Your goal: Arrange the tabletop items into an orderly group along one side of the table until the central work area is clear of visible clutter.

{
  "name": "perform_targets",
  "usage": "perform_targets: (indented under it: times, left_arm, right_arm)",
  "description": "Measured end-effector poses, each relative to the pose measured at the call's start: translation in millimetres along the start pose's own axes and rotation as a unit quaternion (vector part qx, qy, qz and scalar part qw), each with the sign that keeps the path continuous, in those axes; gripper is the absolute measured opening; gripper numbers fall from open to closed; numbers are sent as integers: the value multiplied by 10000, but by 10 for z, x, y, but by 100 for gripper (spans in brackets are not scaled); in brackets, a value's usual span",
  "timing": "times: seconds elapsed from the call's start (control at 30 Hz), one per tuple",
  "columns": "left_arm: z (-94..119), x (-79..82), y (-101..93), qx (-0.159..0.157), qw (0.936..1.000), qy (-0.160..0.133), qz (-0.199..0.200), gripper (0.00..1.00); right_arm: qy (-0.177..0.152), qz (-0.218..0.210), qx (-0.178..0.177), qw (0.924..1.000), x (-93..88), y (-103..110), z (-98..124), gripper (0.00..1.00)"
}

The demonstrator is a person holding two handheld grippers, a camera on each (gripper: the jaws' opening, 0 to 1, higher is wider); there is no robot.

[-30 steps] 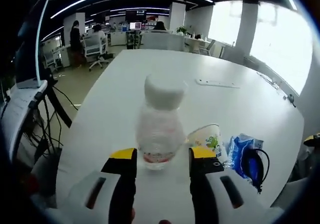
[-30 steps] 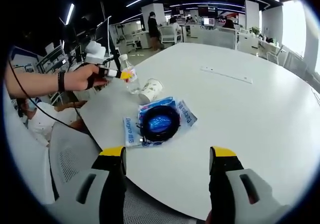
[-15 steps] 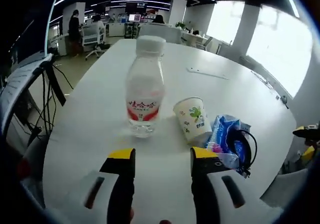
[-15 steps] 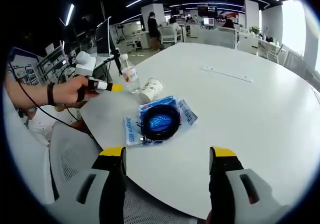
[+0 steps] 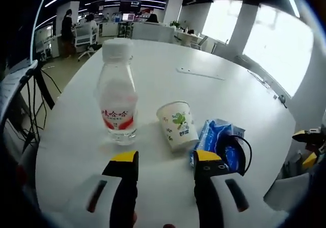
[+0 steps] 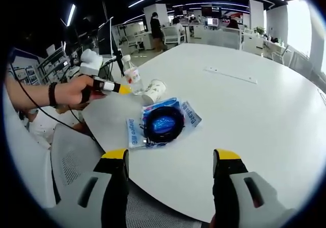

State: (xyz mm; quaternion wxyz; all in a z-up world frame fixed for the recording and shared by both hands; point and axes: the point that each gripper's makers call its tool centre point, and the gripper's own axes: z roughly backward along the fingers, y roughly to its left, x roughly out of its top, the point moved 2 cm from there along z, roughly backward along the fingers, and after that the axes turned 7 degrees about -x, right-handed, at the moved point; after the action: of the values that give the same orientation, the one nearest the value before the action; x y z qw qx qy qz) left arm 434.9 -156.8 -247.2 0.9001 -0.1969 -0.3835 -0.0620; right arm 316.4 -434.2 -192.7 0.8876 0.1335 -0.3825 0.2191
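Observation:
A clear water bottle (image 5: 117, 97) with a white cap and red label stands upright on the white table (image 5: 153, 75). A paper cup (image 5: 177, 126) lies tipped beside it, and a blue packet with a black cable coil (image 5: 224, 146) lies to its right. My left gripper (image 5: 164, 159) is open, close in front of the bottle and cup, touching neither. In the right gripper view the bottle (image 6: 132, 76), cup (image 6: 153, 91) and blue packet with the coil (image 6: 163, 122) sit near the table's left edge. My right gripper (image 6: 170, 154) stands open at the near edge, empty. The left gripper (image 6: 116, 89) shows there in a hand.
A flat white strip (image 6: 231, 75) lies farther out on the table. A mesh chair (image 6: 71, 151) stands by the table's near-left edge. Desks, chairs and people fill the office behind. Cables hang at a stand (image 5: 30, 100) on the left.
My left gripper has let go of the bottle and drawn back from it, then shifted right toward the cup. The bottle now stands free. My right gripper has not moved.

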Motion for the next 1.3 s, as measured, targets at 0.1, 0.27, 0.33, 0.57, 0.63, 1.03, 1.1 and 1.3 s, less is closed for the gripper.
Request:
perform_targets:
  times: [0.1,0.27,0.33,0.57,0.63,1.03,1.1,1.3]
  left_arm:
    - [-71,30,-43,-70,10000,8,49,43]
    - [-204,35,-149,-212,9994,43,279,46]
    - [-253,46,-193,-238,9993,58,285,46]
    - [-456,65,-253,-292,9985,119,440,48]
    - [-505,81,-268,-283,9984,147,471,48]
    - [-745,25,-223,-19,9969,560,545,49]
    - [-783,-8,-204,-11,9963,637,583,49]
    - [-786,-15,-168,-11,9964,604,591,37]
  right_arm:
    - [21,2,-6,10000,-13,-1,3,66]
    - [39,1,-12,10000,-25,-7,5,66]
    - [43,-8,-23,10000,-30,-21,11,66]
    - [41,-109,-110,9999,-74,-90,54,66]
    - [46,-153,-133,9998,-102,-106,66,66]
    - [57,-308,-258,9992,-146,-171,116,66]
    - [63,-302,-257,9992,-146,-169,117,66]
    - [50,-323,-292,9990,-136,-196,129,66]
